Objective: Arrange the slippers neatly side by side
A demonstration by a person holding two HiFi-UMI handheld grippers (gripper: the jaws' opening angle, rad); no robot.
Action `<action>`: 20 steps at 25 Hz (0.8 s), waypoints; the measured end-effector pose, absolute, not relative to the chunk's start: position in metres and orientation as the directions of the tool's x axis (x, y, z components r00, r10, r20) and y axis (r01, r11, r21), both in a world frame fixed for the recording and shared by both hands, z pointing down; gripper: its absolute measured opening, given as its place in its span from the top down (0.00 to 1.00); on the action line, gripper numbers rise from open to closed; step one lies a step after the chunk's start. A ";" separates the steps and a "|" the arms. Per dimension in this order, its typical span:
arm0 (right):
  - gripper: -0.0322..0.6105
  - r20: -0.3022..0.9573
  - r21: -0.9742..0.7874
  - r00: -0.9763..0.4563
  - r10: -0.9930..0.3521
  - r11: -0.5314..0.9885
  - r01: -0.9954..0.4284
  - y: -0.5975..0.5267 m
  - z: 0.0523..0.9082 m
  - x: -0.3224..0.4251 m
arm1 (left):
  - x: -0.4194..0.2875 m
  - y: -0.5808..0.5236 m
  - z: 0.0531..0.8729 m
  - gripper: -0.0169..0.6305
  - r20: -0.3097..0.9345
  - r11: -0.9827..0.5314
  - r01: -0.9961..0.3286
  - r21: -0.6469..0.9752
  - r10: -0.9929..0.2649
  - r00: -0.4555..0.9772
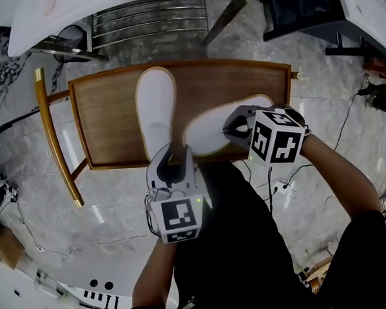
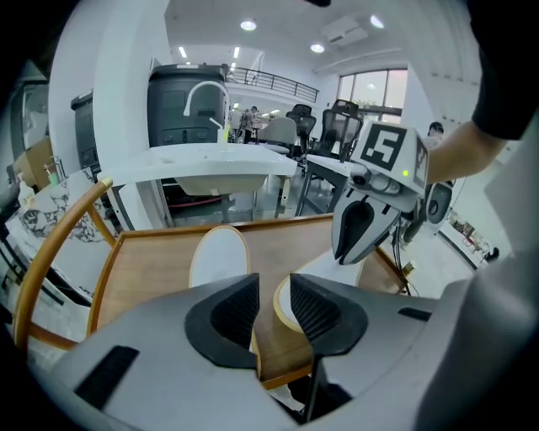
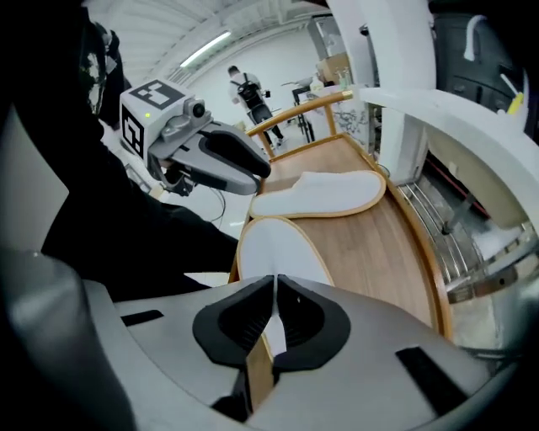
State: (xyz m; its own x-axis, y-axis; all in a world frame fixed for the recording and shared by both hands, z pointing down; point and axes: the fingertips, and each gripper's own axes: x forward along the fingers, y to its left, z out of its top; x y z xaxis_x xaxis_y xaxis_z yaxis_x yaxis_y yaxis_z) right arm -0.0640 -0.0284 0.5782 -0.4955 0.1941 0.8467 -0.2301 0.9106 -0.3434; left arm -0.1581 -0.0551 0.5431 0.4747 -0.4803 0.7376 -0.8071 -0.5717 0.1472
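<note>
On the wooden seat (image 1: 107, 123), the left slipper (image 1: 156, 107) lay straight, its heel end by the left gripper (image 2: 274, 307), whose jaws stood apart, pressing nothing, and the right slipper (image 1: 208, 132) lay slanted beside it, its edge pinched between the closed jaws of the right gripper (image 3: 274, 316).

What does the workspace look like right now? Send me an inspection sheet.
Surface: wooden table with a raised rim.
Job's things: straight slipper lies lengthwise; angled slipper is skewed beside it, so they are not yet parallel.
Clutter: nothing seen.
Grippers: left gripper open at the straight slipper's near end; right gripper shut on the angled slipper's end.
Cables: power strip and cords on the floor.
Surroundings: marble floor; metal rack.
</note>
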 end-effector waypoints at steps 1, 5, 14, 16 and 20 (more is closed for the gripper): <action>0.94 0.840 -0.348 -0.513 0.177 0.901 -0.260 -0.030 0.574 -0.063 | -0.158 -0.056 0.542 0.80 0.735 -0.572 -0.807 0.146 -0.484 0.475; 0.94 0.787 -0.377 -0.611 0.089 0.853 -0.362 -0.040 0.555 -0.065 | -0.161 -0.067 0.534 0.80 0.704 -0.577 -0.811 0.103 -0.533 0.468; 0.94 0.761 -0.381 -0.623 -0.179 0.654 -0.654 -0.065 0.540 -0.059 | -0.170 -0.083 0.527 0.80 0.679 -0.554 -0.828 0.083 -0.577 0.454; 0.94 0.739 -0.393 -0.623 -0.256 0.587 -0.708 -0.072 0.537 -0.057 | -0.170 -0.083 0.528 0.80 0.680 -0.555 -0.827 0.084 -0.575 0.455; 0.94 0.705 -0.426 -0.589 -0.395 0.427 -0.797 -0.083 0.534 -0.052 | -0.170 -0.086 0.529 0.80 0.679 -0.550 -0.830 0.088 -0.577 0.454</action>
